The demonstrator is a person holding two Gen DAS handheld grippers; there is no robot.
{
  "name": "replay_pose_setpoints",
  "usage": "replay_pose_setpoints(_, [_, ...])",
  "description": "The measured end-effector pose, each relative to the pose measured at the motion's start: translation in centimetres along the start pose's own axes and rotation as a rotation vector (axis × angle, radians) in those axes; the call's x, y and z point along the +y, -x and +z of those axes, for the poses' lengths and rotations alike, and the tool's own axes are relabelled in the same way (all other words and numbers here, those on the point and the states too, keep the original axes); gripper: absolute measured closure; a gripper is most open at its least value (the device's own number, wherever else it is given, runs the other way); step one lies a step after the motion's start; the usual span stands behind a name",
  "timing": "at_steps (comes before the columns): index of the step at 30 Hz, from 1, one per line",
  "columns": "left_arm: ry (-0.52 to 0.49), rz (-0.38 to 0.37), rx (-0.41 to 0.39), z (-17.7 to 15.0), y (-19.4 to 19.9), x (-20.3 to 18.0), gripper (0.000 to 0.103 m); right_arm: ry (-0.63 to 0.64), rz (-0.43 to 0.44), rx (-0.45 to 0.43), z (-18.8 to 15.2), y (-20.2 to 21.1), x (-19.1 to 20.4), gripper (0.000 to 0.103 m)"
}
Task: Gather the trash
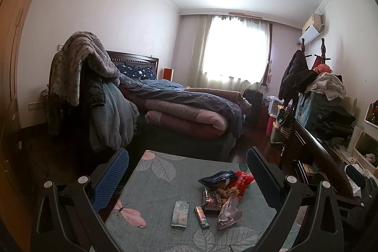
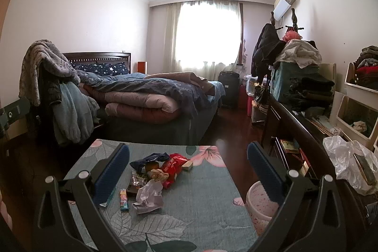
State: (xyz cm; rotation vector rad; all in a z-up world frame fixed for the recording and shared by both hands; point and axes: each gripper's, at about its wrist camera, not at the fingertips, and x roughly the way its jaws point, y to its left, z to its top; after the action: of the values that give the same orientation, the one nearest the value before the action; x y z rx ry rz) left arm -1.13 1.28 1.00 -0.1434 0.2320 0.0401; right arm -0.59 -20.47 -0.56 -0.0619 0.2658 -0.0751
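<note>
I hold both grippers spread wide and empty above a table (image 2: 200,200) covered in a leaf-print cloth: the left gripper (image 1: 187,171) and right gripper (image 2: 187,169) frame the trash pile (image 2: 156,171) of wrappers and crumpled paper (image 2: 148,197). A speckled bin (image 2: 257,200) stands just beside the table's right edge.

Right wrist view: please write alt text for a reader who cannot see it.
The open right gripper hovers over a leaf-patterned tablecloth strewn with trash: crumpled paper, a red wrapper and a dark blue bag. A speckled bin stands at the table's right edge; behind is an unmade bed.
</note>
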Motion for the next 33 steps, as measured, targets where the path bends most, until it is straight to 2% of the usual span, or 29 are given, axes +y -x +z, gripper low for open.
replay_pose_setpoints(24, [0.002, 0.000, 0.002, 0.0, -0.2, 0.0, 0.004, 0.001, 0.002, 0.021, -0.8, -0.5, -0.5, 0.003])
replay_pose_setpoints(33, [-0.005, 0.005, 0.033, -1.4, -1.1, -0.6, 0.004, 0.000, 0.001, 0.061, -1.2, -2.2, -0.5, 0.003])
